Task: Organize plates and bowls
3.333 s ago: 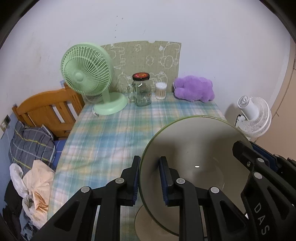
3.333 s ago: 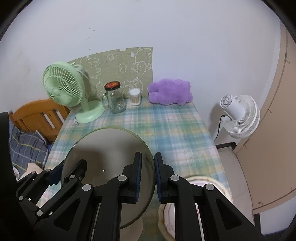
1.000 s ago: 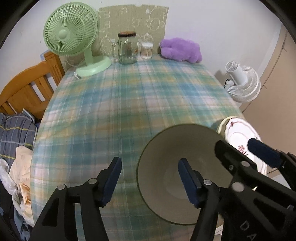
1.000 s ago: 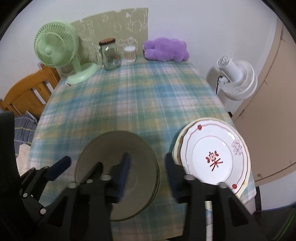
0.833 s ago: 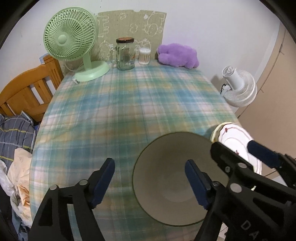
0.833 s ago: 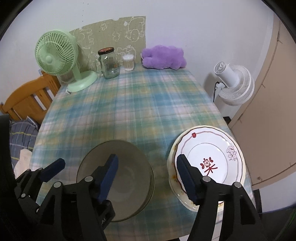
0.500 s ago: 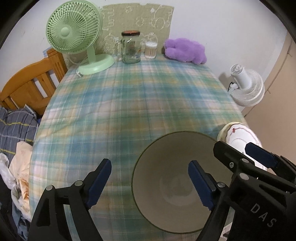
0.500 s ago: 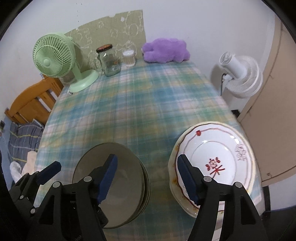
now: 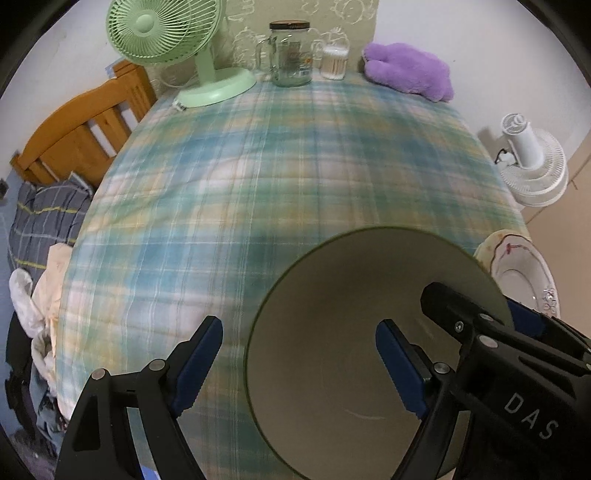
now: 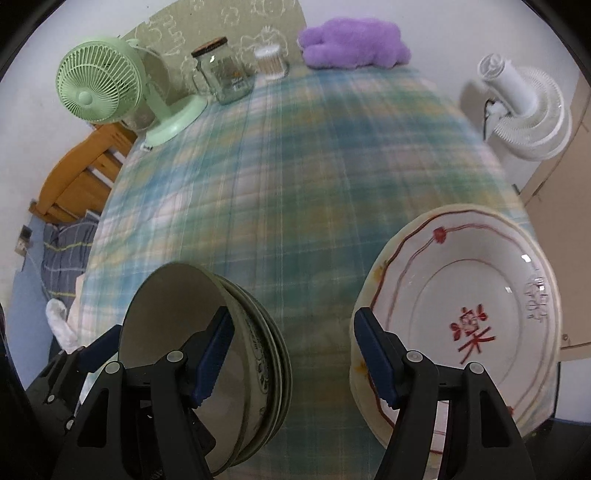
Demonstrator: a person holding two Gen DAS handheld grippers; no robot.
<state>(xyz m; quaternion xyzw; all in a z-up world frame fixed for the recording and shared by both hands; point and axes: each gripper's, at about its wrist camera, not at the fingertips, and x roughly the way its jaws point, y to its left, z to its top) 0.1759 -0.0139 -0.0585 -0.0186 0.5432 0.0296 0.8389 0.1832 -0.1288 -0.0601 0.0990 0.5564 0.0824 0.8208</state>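
both grippers open, nothing gripped: left gripper (image 9: 299,363) straddles near rim of grey-green ceramic bowl stack (image 10: 207,369) on plaid tablecloth (image 9: 258,177); right gripper (image 10: 291,356) between stack and red-patterned white plates (image 10: 480,314).

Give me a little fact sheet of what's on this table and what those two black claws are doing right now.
Surface: table with plaid cloth
Bowls: olive bowl nested on a stack of bowls
Plates: white plate with red mark on a stack, right of the bowls
Left gripper: open, astride the bowl's rim, not gripping
Right gripper: open, empty, between bowls and plates
Far edge: green fan, glass jar, purple plush
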